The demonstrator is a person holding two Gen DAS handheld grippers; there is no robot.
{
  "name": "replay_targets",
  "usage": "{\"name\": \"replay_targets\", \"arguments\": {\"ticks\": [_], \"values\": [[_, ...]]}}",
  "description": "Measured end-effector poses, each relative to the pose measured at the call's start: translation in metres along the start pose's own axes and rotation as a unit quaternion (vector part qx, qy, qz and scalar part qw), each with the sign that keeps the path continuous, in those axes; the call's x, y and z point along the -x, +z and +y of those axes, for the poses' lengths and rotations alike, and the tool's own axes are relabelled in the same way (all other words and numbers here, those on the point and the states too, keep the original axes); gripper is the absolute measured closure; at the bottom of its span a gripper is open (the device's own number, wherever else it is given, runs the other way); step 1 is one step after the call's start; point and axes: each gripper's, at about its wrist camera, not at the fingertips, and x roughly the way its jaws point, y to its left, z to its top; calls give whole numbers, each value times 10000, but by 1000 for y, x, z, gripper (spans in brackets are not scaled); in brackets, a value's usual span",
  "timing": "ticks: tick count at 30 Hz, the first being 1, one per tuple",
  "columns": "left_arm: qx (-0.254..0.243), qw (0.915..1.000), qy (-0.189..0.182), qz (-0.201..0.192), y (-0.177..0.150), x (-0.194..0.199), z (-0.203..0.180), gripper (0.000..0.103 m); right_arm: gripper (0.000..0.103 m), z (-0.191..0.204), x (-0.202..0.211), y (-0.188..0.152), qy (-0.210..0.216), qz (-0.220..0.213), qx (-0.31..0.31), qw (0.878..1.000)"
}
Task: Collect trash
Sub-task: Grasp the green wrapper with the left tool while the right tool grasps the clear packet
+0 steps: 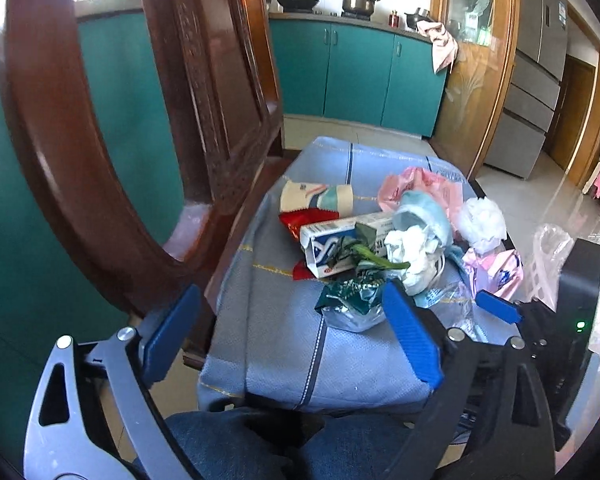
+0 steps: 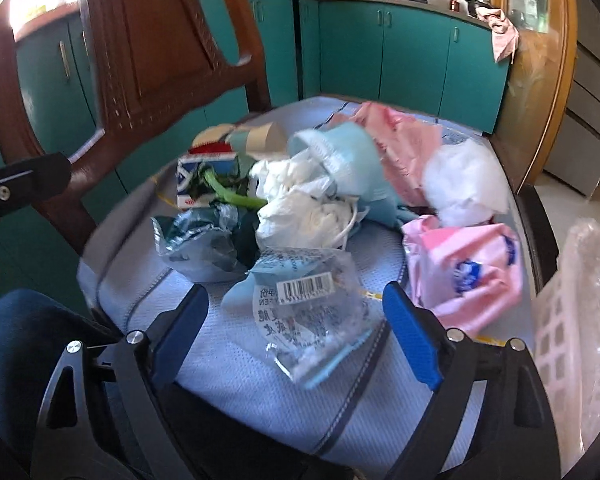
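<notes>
Two grippers, right gripper (image 2: pixel 296 320) and left gripper (image 1: pixel 292 336), both spread and empty: clear barcoded wrapper (image 2: pixel 312 312) flat on blue seat cushion (image 2: pixel 236 360), directly between right fingertips, long axis diagonal, nearer right hand than left.

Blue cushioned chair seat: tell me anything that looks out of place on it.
A pile of litter sits on the blue quilted seat cushion: a clear crumpled barcode wrapper, a crumpled green foil bag, a white-and-blue carton with a green vegetable stalk across it, white tissue wads and pink plastic packets. None belongs on a chair.
</notes>
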Motion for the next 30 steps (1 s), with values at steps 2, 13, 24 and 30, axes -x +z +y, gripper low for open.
{"name": "replay_targets", "arguments": {"ticks": [2,13,24,30], "values": [[-3,9999,-33,101,-2,-9,-2,11,15,0,-9,-2,-11,100,25,9999],[-22,9984,-222,526,-9,-40,-10,11,47,-16,-1,-7,400,-9,-254,9989],[-368,9943,-486,873,-10,-76,-41,6,48,-44,65,-24,353,-386,-781,9956],[-616,9908,-503,1093,-13,-102,-64,23,48,-61,108,-36,146,-635,-976,9931]]}}
